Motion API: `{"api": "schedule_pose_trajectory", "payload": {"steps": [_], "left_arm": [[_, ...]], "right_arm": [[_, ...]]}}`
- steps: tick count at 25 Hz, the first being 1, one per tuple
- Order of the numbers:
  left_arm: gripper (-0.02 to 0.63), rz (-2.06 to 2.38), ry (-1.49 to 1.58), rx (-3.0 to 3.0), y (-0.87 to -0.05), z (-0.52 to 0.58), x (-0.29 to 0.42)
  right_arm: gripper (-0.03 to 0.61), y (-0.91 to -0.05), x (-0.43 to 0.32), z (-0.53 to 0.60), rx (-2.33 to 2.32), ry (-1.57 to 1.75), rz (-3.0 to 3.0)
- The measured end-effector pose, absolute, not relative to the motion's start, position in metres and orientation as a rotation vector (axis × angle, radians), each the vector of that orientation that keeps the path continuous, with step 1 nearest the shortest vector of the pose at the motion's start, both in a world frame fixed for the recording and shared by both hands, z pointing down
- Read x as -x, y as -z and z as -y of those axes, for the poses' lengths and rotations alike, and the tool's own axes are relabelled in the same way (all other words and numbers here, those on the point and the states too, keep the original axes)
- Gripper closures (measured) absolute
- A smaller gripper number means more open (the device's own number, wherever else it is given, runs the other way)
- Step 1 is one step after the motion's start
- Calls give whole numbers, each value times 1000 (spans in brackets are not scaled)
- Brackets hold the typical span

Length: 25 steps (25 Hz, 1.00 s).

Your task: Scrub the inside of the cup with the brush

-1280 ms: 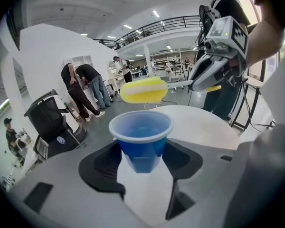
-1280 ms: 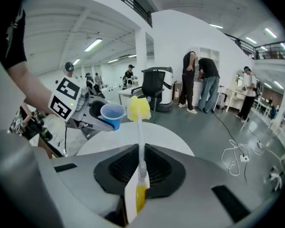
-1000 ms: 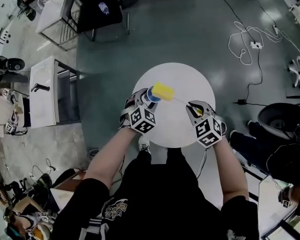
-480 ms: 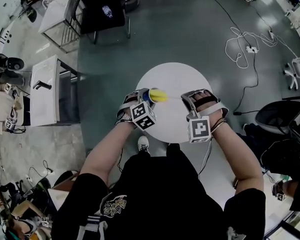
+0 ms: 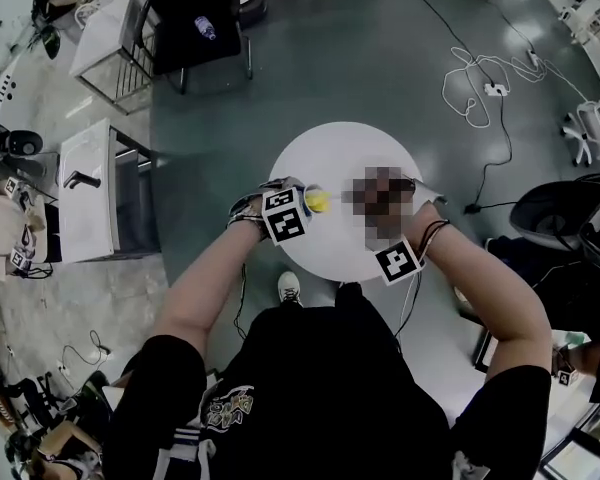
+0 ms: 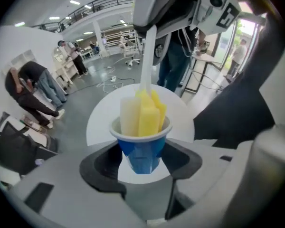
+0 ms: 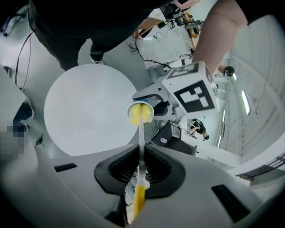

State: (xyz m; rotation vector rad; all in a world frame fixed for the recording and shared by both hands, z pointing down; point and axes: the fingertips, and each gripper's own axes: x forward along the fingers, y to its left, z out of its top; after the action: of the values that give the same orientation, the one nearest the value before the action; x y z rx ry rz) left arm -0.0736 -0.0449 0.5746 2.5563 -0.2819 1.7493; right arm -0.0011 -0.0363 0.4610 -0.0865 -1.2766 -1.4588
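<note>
My left gripper point(image 6: 143, 159) is shut on a blue cup point(image 6: 142, 148) with a white rim, held above the round white table point(image 5: 325, 148). The brush's yellow sponge head point(image 6: 143, 112) is pushed down into the cup, and its white handle point(image 6: 146, 56) rises toward my right gripper. My right gripper point(image 7: 141, 167) is shut on the brush handle point(image 7: 141, 144), which has a yellow end, and it points along the handle into the cup's mouth point(image 7: 140, 112). In the head view the cup and sponge point(image 5: 315, 200) sit just right of the left gripper's marker cube point(image 5: 283, 216).
Grey floor surrounds the small table point(image 7: 85, 108). A black chair point(image 5: 190, 13) stands behind the table, a white cabinet point(image 5: 85, 198) is at the left, and cables point(image 5: 480, 88) lie at the right. People point(image 6: 35, 96) stand further off.
The two grippers have come closer together. The sponge head, earlier lying across the cup's mouth, now sits down inside the cup. The right gripper has risen and swung toward the cup.
</note>
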Motion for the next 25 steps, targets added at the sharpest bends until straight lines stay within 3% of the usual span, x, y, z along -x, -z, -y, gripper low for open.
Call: {"api": "schedule_pose_trajectory", "payload": {"steps": [4, 13, 25], "left_arm": [[354, 54, -1730, -2497, -576, 33, 79], [354, 129, -1781, -2580, -568, 47, 78], [356, 505, -2006, -2866, -544, 87, 78]], "right_arm": [[533, -460, 12, 33, 128, 1519, 1266], [534, -459, 7, 48, 93, 1395, 1334], [534, -475, -14, 65, -168, 611, 1738]]}}
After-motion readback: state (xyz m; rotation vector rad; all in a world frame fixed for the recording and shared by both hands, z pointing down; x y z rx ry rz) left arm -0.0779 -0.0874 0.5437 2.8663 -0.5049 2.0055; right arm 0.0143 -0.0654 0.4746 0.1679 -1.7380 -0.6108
